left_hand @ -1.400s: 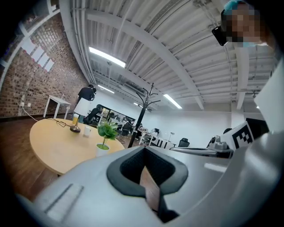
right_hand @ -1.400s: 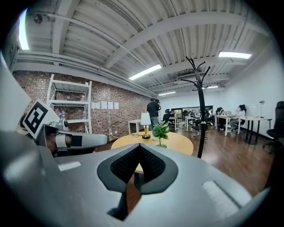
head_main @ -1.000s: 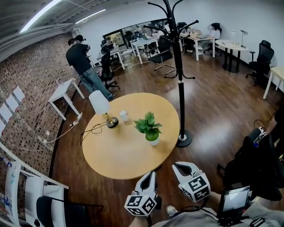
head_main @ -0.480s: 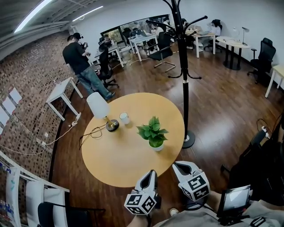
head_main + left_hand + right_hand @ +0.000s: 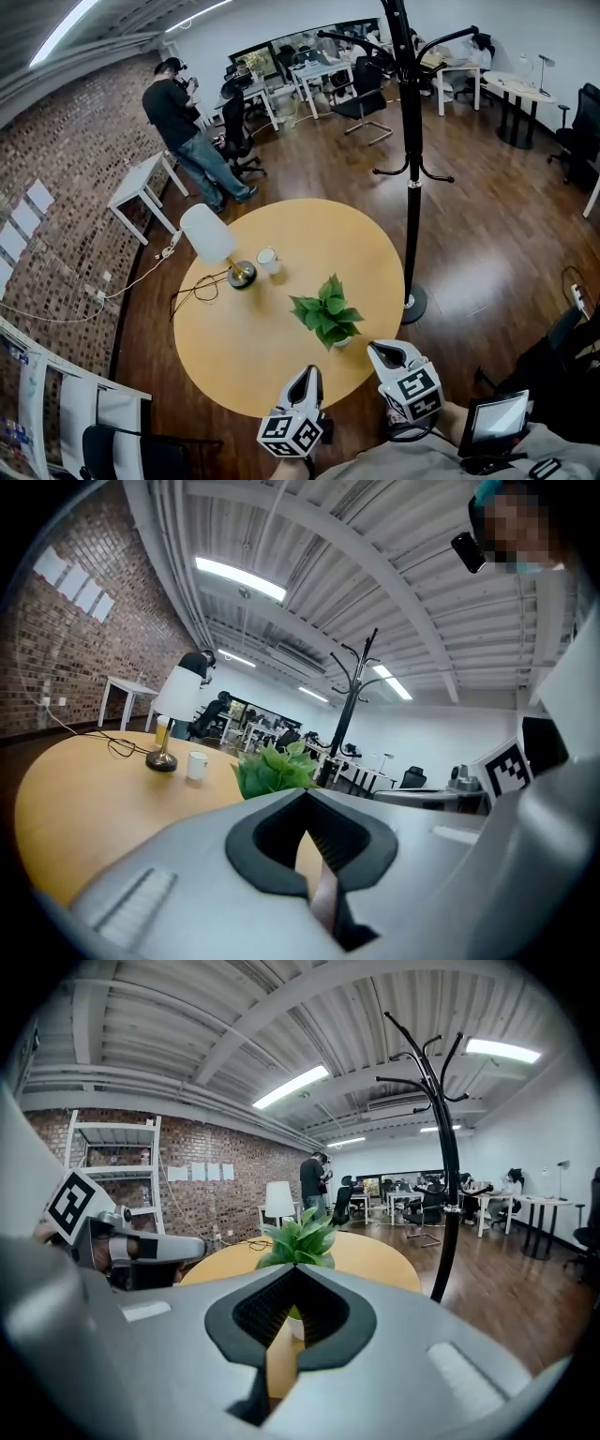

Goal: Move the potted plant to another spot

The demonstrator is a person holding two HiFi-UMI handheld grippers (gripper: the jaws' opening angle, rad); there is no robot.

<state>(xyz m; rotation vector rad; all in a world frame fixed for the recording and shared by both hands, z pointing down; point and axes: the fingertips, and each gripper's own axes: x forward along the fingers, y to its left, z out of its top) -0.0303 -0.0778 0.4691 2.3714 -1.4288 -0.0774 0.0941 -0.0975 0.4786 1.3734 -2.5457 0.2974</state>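
Observation:
A small green potted plant (image 5: 327, 317) in a white pot stands on the round wooden table (image 5: 253, 361), near its right front edge. My left gripper (image 5: 313, 371) hovers over the table's front edge, a little left of and in front of the plant, jaws shut and empty. Right of it, my right gripper (image 5: 376, 348) sits just beside the pot, also shut and empty. In the left gripper view, the plant (image 5: 274, 769) shows just past my left gripper (image 5: 305, 794). The right gripper view shows the plant (image 5: 298, 1237) straight ahead of my right gripper (image 5: 295, 1269).
A white-shaded table lamp (image 5: 210, 236) with a trailing cord and a white cup (image 5: 267, 260) stand at the table's far left. A black coat rack (image 5: 411, 159) rises just right of the table. A person (image 5: 186, 129) stands beyond; desks and chairs fill the back.
Both grippers have advanced toward the table and now reach its front edge by the plant. The plant has not moved on the table. The person at the back has shifted slightly.

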